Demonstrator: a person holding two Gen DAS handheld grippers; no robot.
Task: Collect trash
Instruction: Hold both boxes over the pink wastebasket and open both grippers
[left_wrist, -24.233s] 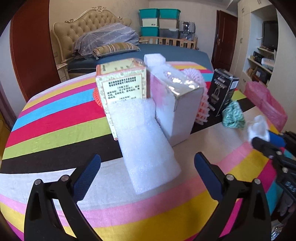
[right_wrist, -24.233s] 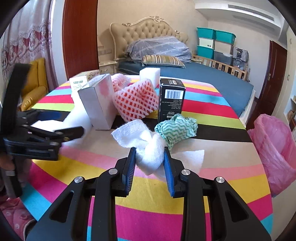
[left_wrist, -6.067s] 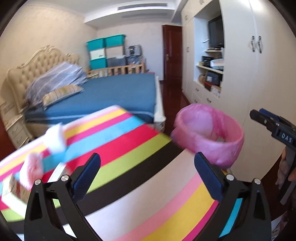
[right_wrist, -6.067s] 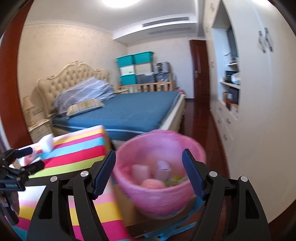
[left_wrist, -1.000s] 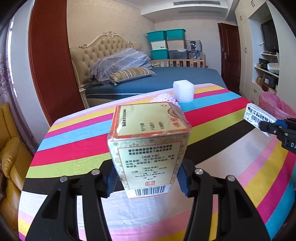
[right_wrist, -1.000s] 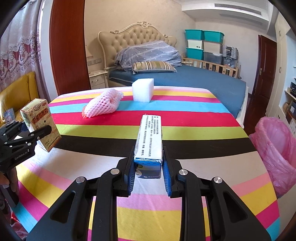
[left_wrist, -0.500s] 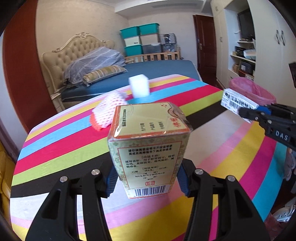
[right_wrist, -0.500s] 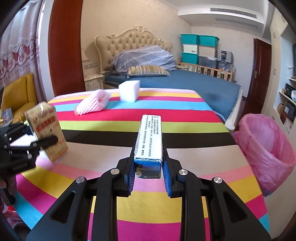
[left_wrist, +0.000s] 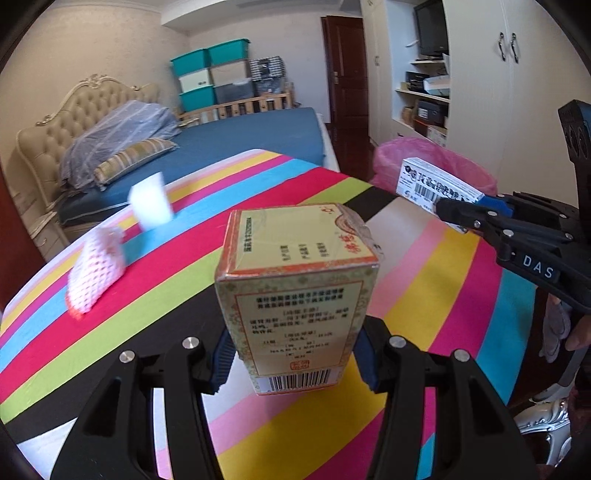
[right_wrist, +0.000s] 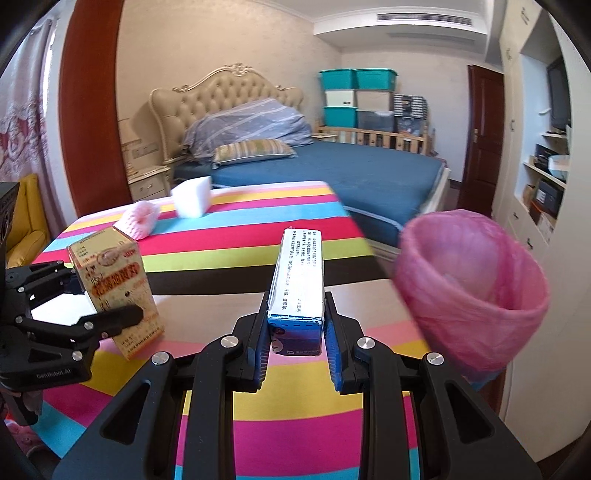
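**Both boxes swung toward the pink bin**

From the left wrist, the left gripper (left_wrist: 291, 362) was clamped on the yellow carton (left_wrist: 297, 291), held above the striped surface (left_wrist: 147, 314). A second before, the bin was only a sliver at the right edge; now the pink-lined bin (left_wrist: 469, 170) stood ahead and to the right, behind the right gripper's white box (left_wrist: 436, 184). So the carry to the bin was under way. The net sleeve (left_wrist: 96, 273) and foam block (left_wrist: 149, 203) lay ahead-left, uncollected.

From the right wrist, the right gripper (right_wrist: 295, 350) gripped the white box (right_wrist: 299, 277); the bin (right_wrist: 469, 295) loomed just ahead-right, blurred, its contents unreadable.
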